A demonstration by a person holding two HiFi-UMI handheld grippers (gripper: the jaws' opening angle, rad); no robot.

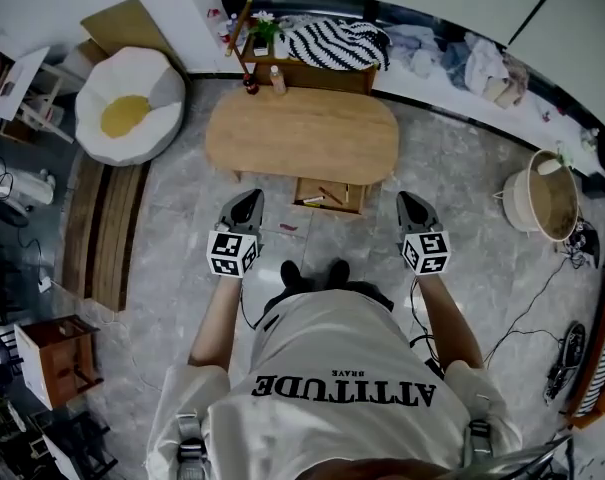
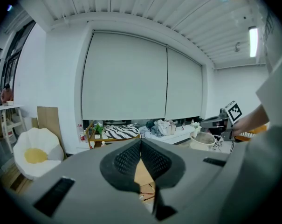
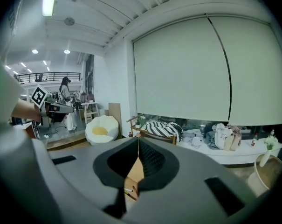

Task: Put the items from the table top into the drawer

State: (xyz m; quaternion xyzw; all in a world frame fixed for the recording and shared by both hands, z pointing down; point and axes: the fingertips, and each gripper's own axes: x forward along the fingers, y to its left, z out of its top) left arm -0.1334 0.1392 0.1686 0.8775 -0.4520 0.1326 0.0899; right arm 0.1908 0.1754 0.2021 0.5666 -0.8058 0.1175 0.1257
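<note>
In the head view an oval wooden table [image 1: 302, 133] stands ahead of the person, and its top looks bare. Under its near edge an open drawer [image 1: 330, 195] holds pens and a small white item. My left gripper [image 1: 249, 198] hangs shut and empty in front of the table's near left side. My right gripper [image 1: 411, 200] is also shut and empty, off the near right side. In the left gripper view the jaws [image 2: 141, 142] meet, and a strip of drawer shows below them. The right gripper view shows its jaws [image 3: 138, 142] closed too, with pens [image 3: 130, 190] visible beneath.
A small reddish scrap [image 1: 288, 227] lies on the floor near the drawer. An egg-shaped beanbag [image 1: 130, 105] sits at the left. Behind the table a wooden shelf [image 1: 312, 71] carries a striped cushion [image 1: 334, 44]. At the right are a round basket [image 1: 547, 196] and floor cables [image 1: 527, 313].
</note>
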